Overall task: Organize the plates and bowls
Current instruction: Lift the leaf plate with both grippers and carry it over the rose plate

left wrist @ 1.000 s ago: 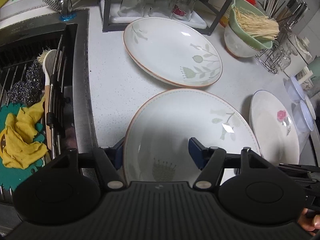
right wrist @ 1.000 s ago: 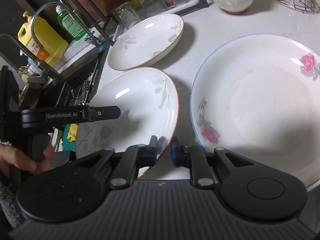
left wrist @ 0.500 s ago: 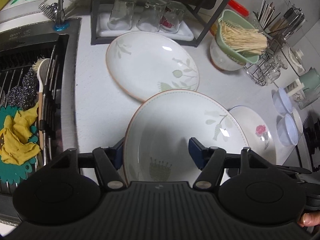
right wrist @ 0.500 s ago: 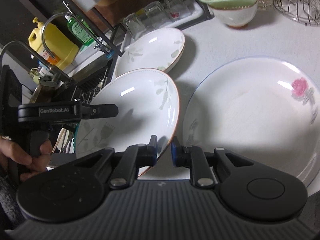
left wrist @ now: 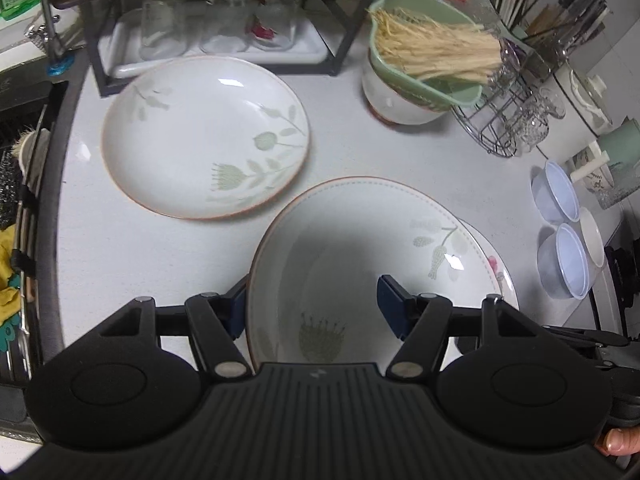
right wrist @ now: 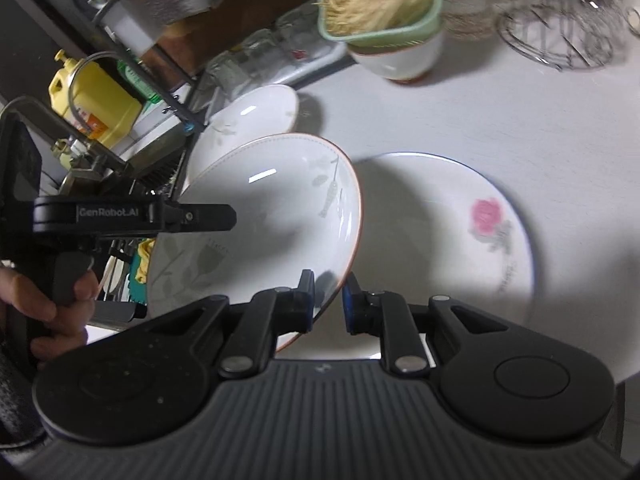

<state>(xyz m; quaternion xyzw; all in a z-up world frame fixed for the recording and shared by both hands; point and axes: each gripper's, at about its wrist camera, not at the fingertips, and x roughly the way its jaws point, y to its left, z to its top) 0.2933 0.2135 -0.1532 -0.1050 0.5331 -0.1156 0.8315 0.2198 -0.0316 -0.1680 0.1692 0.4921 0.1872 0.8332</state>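
A white leaf-patterned plate with a brown rim point(left wrist: 360, 248) is lifted off the counter, tilted. My left gripper point(left wrist: 312, 304) holds its near rim, one finger under and one inside. My right gripper point(right wrist: 328, 300) is shut on the same plate's rim point(right wrist: 276, 208). Below it lies a rose plate with a blue rim point(right wrist: 460, 240), mostly covered in the left wrist view point(left wrist: 498, 276). A second leaf plate point(left wrist: 204, 136) lies flat at the back left.
A white bowl with a green colander of noodles point(left wrist: 424, 76) stands behind. Glasses on a tray point(left wrist: 208, 20), a wire rack point(left wrist: 516, 120), small bluish bowls point(left wrist: 560, 240) at right, the sink point(left wrist: 20, 160) at left.
Both grippers have lifted the leaf plate off the counter and carried it right, so that it now hangs over the rose plate.
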